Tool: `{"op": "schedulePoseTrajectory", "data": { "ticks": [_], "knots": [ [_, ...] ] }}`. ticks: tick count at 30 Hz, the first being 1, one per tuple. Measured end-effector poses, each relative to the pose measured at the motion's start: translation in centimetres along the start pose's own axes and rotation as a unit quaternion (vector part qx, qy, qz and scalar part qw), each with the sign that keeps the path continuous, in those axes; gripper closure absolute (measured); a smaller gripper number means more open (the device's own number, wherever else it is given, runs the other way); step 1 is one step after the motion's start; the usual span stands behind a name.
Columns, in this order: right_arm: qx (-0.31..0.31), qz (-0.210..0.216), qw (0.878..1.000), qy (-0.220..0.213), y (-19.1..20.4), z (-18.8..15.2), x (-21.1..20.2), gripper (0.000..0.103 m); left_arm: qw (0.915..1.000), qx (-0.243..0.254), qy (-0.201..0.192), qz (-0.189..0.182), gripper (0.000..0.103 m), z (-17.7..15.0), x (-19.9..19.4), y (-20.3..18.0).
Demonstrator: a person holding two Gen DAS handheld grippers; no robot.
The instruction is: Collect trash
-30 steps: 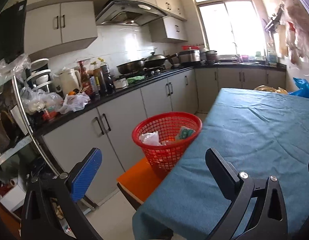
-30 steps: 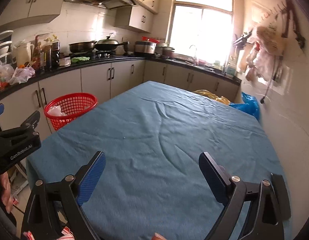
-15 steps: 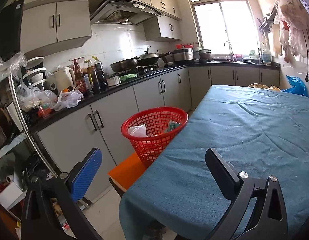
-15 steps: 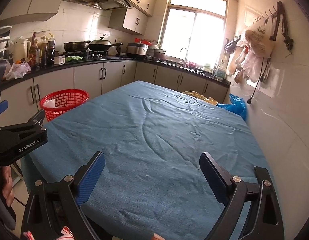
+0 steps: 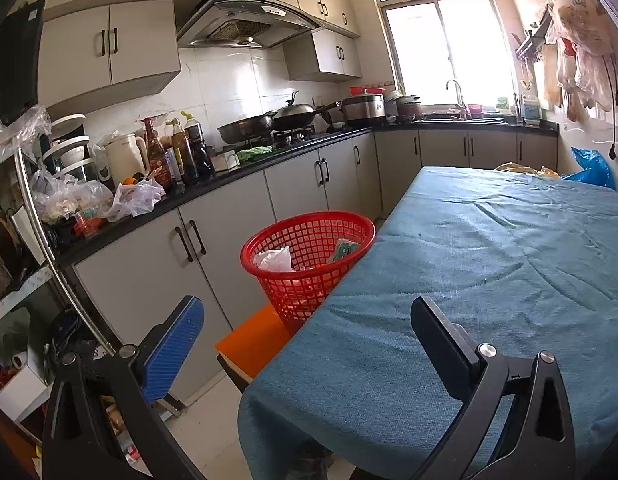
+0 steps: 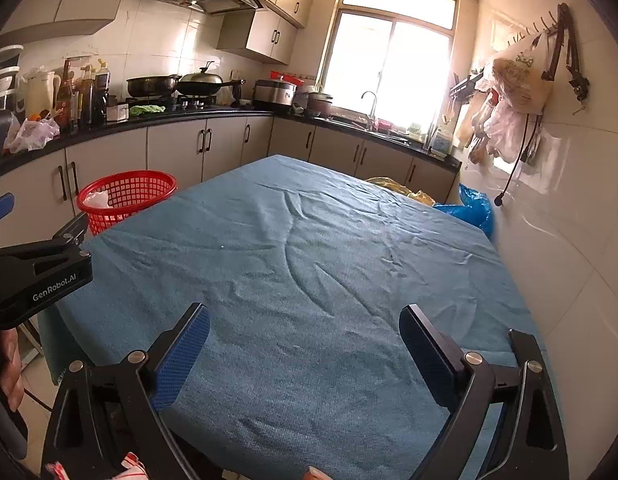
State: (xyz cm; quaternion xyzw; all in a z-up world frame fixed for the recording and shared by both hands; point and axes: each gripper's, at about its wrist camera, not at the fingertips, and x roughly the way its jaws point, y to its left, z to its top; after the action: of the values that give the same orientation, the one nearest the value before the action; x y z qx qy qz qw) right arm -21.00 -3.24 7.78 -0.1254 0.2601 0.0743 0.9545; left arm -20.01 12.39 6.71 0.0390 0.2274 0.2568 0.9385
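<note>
Left wrist view, nearest first: my left gripper hangs over the near corner of the worktop, its jaws spread wide with nothing between them, one blue ribbed pad on the left and a dark one on the right. In the right wrist view my right gripper is likewise spread and empty, low over the near edge of the worktop draped in a wrinkled blue-green cloth; the left gripper's black body shows at that picture's left edge. Just beyond my left jaws, beside the worktop's left edge, the round red plastic mesh basket stands on a flat orange seat. Inside it lie a crumpled white plastic bag and a small greenish printed packet, so some trash is already collected. The cloth itself looks bare in both views apart from a few tiny specks too small to identify, and I judge the worktop's share of the job nearly or wholly done. Farther off, past the far edge, a yellow bag and a crumpled blue plastic bag sit near the wall; whether they count as trash I cannot tell.
</note>
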Motion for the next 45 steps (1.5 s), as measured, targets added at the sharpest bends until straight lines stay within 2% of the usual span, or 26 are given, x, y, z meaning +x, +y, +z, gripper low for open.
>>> {"op": "schedulePoseTrajectory", "data": {
  "ticks": [45],
  "knots": [
    [-0.01,0.002,1.0,0.011,0.5,-0.57,0.67,0.005,0.9999,0.003,0.008,-0.009,0.0,-0.24,0.41,-0.05]
  ]
}}
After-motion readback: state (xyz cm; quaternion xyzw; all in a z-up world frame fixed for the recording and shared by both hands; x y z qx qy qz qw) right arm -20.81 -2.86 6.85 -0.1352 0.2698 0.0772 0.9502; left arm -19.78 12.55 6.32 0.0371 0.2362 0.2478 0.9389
